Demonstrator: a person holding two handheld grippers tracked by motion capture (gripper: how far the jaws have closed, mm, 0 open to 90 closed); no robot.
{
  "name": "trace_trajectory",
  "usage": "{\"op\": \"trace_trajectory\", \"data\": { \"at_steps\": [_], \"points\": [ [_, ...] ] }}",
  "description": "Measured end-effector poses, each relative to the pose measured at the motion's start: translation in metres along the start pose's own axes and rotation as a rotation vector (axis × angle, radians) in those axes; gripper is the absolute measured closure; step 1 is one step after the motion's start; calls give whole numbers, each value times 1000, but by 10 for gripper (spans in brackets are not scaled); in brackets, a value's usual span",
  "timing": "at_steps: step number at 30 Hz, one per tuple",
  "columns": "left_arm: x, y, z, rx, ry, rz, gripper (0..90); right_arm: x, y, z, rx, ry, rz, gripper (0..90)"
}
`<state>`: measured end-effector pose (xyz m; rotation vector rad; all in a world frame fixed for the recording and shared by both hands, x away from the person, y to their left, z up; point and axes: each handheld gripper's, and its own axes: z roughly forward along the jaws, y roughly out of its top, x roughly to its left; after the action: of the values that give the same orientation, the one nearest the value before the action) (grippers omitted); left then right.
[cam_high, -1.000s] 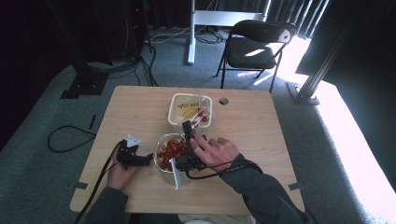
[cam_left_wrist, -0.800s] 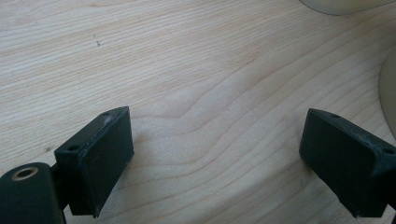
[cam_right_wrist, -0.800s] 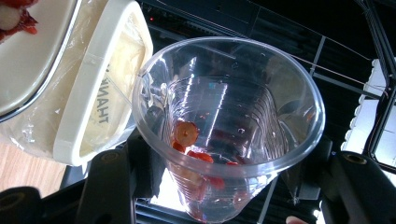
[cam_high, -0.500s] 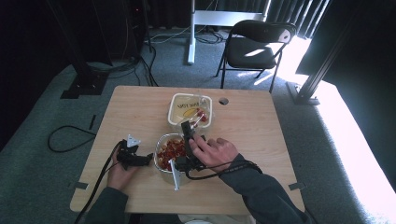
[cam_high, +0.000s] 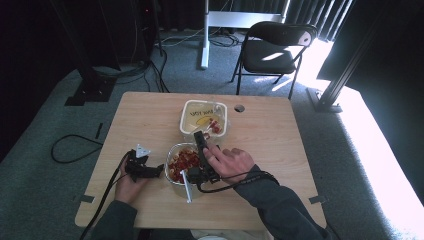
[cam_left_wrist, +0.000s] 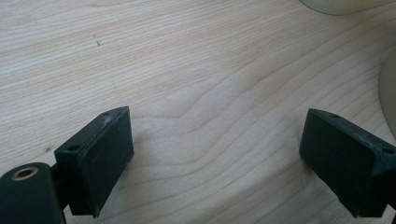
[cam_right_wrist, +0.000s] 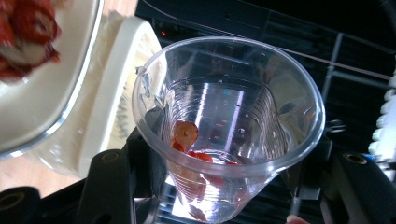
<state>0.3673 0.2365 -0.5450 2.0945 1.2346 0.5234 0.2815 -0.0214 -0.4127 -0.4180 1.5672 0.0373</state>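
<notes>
A: Where's the cup?

B: Clear plastic cup (cam_right_wrist: 228, 126) sits pinched between the right gripper (cam_right_wrist: 224, 186) jaws, tipped on its side. A few red slices stick inside near the bottom. From above I can't pick the cup out; it's lost behind the hand, just beside the glass bowl (cam_high: 175, 152).

A: And the bowl?

B: Red pieces in it, white utensil (cam_high: 187, 186) sticking out of its near side, tip hidden. Cream tray (cam_high: 188, 109) just beyond the bowl; contents blurry, some red, some yellow.

A: Other claw?

B: Left gripper (cam_left_wrist: 215, 154) spread wide, nothing between, over bare table (cam_left_wrist: 187, 70) left of the bowl. Bowl's edge is cut off at the frame.
</notes>
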Motion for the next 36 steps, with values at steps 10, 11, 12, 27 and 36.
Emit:
{"op": "trace_trajectory", "data": {
  "at_steps": [10, 11, 12, 27, 36],
  "points": [
    [0, 0, 0, 1, 0, 1, 104, -21, -16, 8, -60, 158, 364, 409],
    [0, 0, 0, 1, 0, 2, 104, -24, -20, 10, -66, 181, 422, 409],
    [0, 0, 0, 1, 0, 1, 104, -27, -23, 12, -70, 205, 478, 409],
    [0, 0, 0, 1, 0, 1, 104, -50, -81, 39, -139, 461, 1149, 409],
    [0, 0, 0, 1, -1, 1, 104, -53, -99, 52, -179, 517, 1323, 406]
  ]
}}
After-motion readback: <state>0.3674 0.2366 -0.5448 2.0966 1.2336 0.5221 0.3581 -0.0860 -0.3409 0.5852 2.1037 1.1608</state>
